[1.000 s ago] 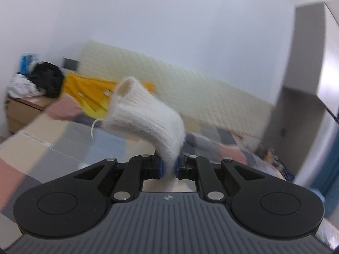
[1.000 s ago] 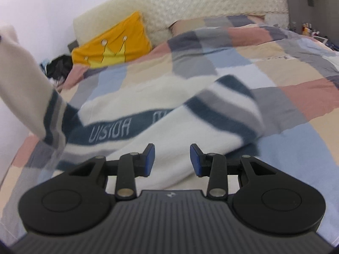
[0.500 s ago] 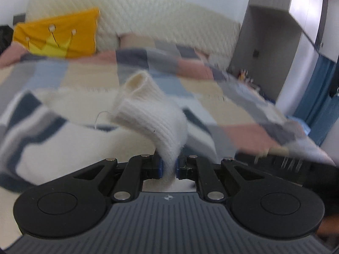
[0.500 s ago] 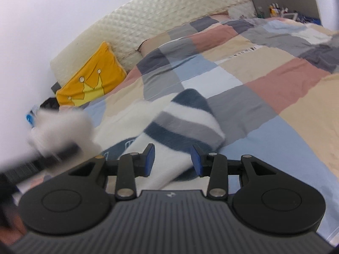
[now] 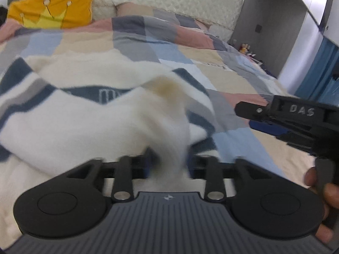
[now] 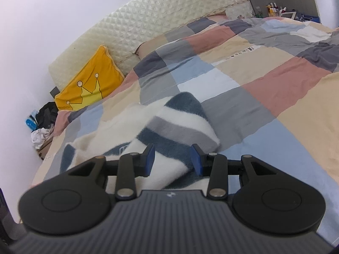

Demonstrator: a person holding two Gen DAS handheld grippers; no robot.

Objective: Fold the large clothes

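Left tool [image 5: 168,165] has just been opening — cuff [image 5: 167,139] slipping free; right tool [image 6: 172,157] released. Smooth the sleeve flat across the sweater [image 5: 74,114] next.

Open quilt to the right, sweater heaped to the left

The striped sweater [image 6: 169,127] bunches across the near-left bed [image 6: 275,89], its cream sleeve [image 5: 169,131] filling the gap of the left claw [image 5: 168,165]. Right of it the checked quilt lies flat and bare; the right claw [image 5: 250,111] juts in there. A yellow pillow [image 6: 89,82] and headboard [image 6: 148,21] close the far end.
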